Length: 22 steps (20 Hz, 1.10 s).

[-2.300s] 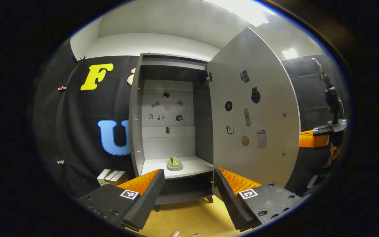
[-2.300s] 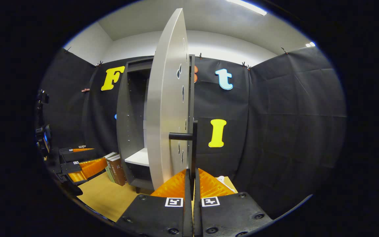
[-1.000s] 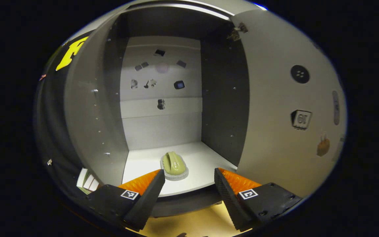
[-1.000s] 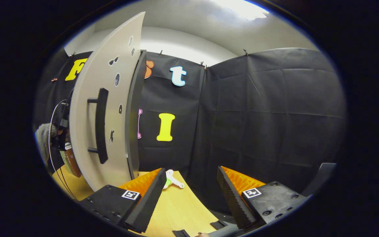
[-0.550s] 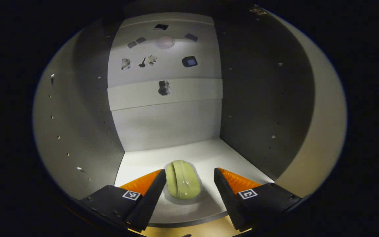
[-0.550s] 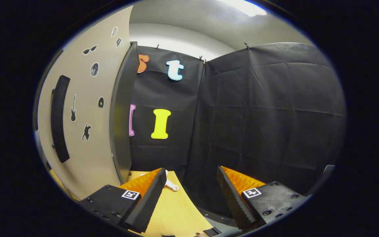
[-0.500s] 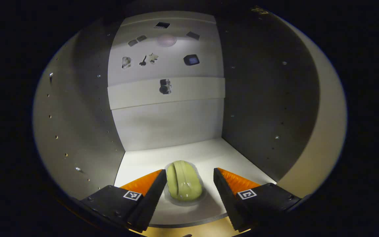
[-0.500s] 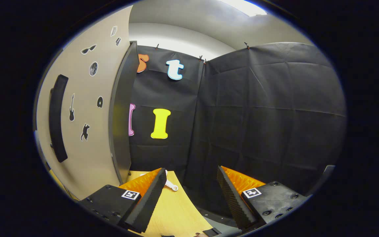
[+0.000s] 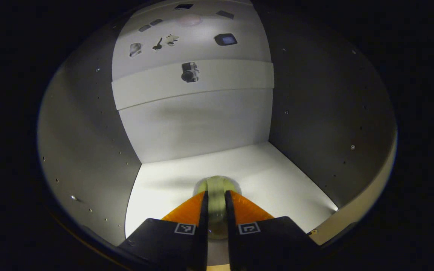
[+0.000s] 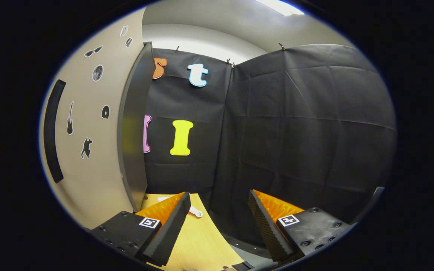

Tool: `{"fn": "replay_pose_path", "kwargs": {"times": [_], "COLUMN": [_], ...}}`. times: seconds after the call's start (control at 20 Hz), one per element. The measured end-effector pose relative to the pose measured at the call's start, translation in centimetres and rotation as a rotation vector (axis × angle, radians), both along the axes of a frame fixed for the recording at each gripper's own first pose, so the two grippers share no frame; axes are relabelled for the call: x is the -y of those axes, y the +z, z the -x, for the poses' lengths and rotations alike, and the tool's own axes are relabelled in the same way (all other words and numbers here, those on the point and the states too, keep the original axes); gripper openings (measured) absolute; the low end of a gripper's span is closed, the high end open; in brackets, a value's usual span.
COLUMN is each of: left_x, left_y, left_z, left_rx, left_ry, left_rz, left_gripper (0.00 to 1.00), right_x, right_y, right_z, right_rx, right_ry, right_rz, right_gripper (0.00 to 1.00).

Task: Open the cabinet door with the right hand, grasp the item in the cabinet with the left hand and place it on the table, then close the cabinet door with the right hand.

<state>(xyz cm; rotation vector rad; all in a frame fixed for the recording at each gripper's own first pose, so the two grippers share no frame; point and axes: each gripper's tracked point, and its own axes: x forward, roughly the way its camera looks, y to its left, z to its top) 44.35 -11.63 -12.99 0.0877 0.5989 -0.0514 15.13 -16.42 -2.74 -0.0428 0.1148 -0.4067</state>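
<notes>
1. Hiding most of the green item (image 9: 217, 188), the left gripper (image 9: 215, 210) leaves just a narrow pale-green strip visible between its 2 fingers and a rounded edge past their tips.
2. The item's lower end, deep between the fingers, is dark and blurred; its shape there cannot be made out.
3. What shows of it is glossy, yellowish green and rounded, with a paler rim at the far end.
4. The left gripper is nearly closed, both fingers pressing the sides of the item, which sits on the white shelf (image 9: 277, 177) inside the cabinet (image 9: 85, 143); whether it rests on the shelf or is lifted cannot be told.
5. Ahead of the left gripper, small stickers (image 9: 189, 71) dot the back panel; the upper ones are cut off.
6. The right gripper (image 10: 219, 210) stands wide apart, with nothing between its fingers.
7. To its left is the open cabinet door (image 10: 89, 150), whose black handle (image 10: 51, 131) is cut at the edge.
8. Just past its left fingertip, a small white object (image 10: 195, 213) lies on the wooden table (image 10: 202, 241), partly hidden and too small to identify.
</notes>
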Motion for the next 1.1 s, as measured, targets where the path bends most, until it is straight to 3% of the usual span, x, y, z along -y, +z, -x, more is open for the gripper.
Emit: {"fn": "replay_pose_path", "kwargs": {"times": [0.3,0.6,0.85,1.0,1.1], "left_x": [0.0,-0.4,-0.7,-0.6,-1.1], "left_y": [0.7,4.1,5.8,5.6,5.5], "left_z": [1.1,4.1,9.5,14.1,17.0], "left_rx": [-0.009,0.046,0.062,0.039,0.046], "left_ry": [0.038,0.068,0.064,0.075,0.082], "left_rz": [0.03,0.068,0.106,0.218,0.243], "left_gripper": [0.2,0.2,0.2,0.19,0.2], "right_x": [-0.3,-2.2,-4.4,-6.3,-7.0], "right_y": [0.2,0.8,1.0,1.4,1.5], "right_z": [0.0,-0.6,-1.3,-1.4,-1.3], "right_rx": [0.014,0.044,0.048,0.058,0.065], "right_ry": [0.024,0.114,0.204,0.282,0.324], "right_rz": [-0.015,-0.034,-0.048,-0.051,-0.058], "right_gripper": [0.98,0.98,0.98,0.98,0.98]}}
